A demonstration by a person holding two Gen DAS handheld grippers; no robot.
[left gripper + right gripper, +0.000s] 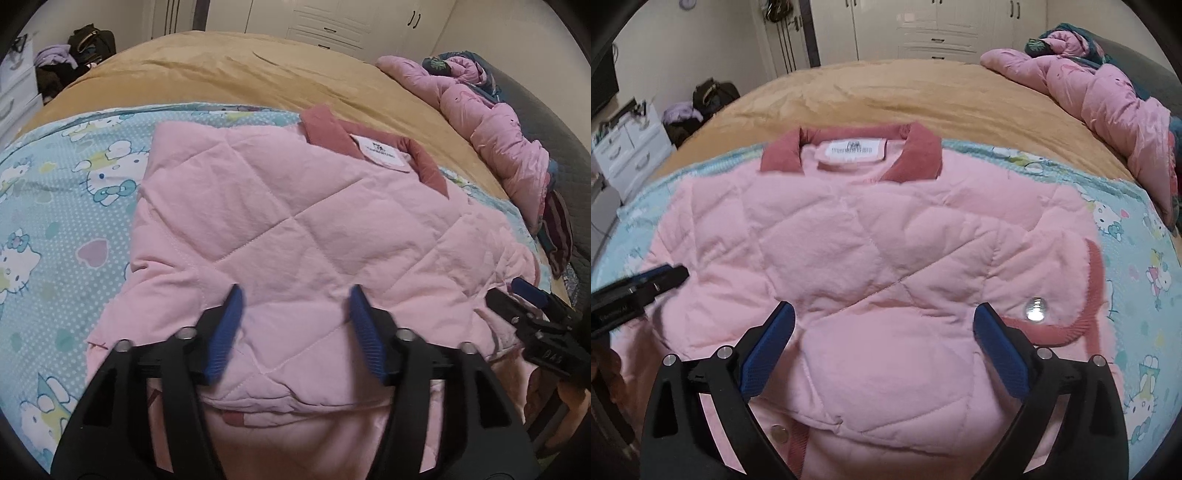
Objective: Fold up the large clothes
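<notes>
**Both tools let go over the half-folded pink jacket**

The pink quilted jacket [871, 258] lies on a cartoon-print sheet [55, 206] spread over the tan bed cover [886, 96], its dark pink collar [916, 155] at the top of the right wrist view and a cuff with a silver snap [1035, 309] at right. The left tool [293, 325] stands with its jaws apart over the lower centre of the cloth, nothing pinched between the blue pads [229, 325]. The right tool [884, 350] is spread wide too, the padded fabric bulging between its fingers but not clamped.

To do this step well, I judge it best to press the fresh fold flat before lifting away, so the puffy quilting does not spring back. The next grasp should take the lower edge at two matching points, well apart, and carry it evenly toward the collar.

The jacket's nearest hem is cut off behind the tool bodies at the bottom of both views. Whether the sleeves are tucked under is hard to tell. The collar label's print is unreadable. A second pink garment [1100, 99] lies heaped at upper right, its shape unclear.
</notes>
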